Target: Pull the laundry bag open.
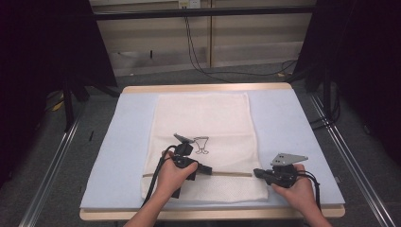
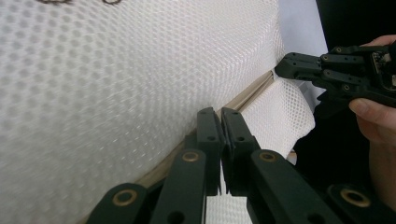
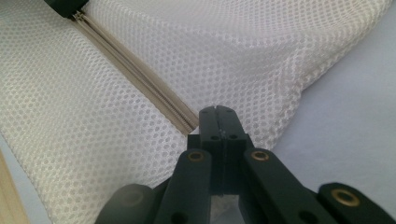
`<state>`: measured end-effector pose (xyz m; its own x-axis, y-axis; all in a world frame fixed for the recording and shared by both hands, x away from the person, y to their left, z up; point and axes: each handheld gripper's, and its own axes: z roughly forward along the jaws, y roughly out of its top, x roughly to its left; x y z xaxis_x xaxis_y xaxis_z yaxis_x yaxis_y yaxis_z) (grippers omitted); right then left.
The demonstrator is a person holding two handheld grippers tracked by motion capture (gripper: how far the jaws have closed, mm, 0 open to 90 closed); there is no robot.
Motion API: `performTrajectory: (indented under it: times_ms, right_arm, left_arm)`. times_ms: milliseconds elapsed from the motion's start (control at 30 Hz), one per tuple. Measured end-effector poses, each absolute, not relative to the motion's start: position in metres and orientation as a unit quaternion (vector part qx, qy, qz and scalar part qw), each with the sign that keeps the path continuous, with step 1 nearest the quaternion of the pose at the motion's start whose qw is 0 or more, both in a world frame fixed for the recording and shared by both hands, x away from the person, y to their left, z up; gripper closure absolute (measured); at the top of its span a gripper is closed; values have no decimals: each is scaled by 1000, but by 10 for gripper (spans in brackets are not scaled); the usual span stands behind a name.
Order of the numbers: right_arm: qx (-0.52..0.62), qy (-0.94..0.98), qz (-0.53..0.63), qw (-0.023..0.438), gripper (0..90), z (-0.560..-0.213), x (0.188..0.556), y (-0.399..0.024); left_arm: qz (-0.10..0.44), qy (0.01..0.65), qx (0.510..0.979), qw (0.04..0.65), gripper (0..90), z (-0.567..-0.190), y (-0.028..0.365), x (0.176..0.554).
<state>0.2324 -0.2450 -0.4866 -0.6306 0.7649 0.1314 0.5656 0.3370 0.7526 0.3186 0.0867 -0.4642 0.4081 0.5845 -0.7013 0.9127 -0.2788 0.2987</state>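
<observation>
A white mesh bag [image 1: 203, 127] lies flat on a light blue mat [image 1: 293, 123], with a beige zipper [image 1: 231, 174] running across it near the front edge. My left gripper [image 1: 209, 170] sits on the zipper line about midway and is shut; in the left gripper view its jaws [image 2: 220, 112] meet right over the zipper [image 2: 247, 95]. In the right gripper view its tip [image 3: 67, 7] pinches the zipper pull. My right gripper [image 1: 256, 172] is shut on the bag's right edge, where the zipper [image 3: 135, 77] ends under its jaws [image 3: 218, 111].
The bag carries a small black print [image 1: 201, 144] in its middle. The mat covers a wooden table [image 1: 208, 88]. Bare mat lies left and right of the bag. Black cables [image 1: 198, 61] trail on the floor behind, and metal rails [image 1: 52, 165] run along both sides.
</observation>
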Motion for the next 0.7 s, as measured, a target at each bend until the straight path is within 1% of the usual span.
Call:
performTrajectory:
  times_ms: [433,467,700]
  right_arm:
    - [414,806,405,122,900,-487,233,-245]
    - [414,806,405,122,900,-487,233,-245]
    - [416,805,404,123,900,-487,232,-245]
  left_arm:
    - [-222,513,751,352,874,-458,139,320]
    - [-231,515,745,355,874,-458,142,320]
    - [-228,519,743,356,874,-460,158,319]
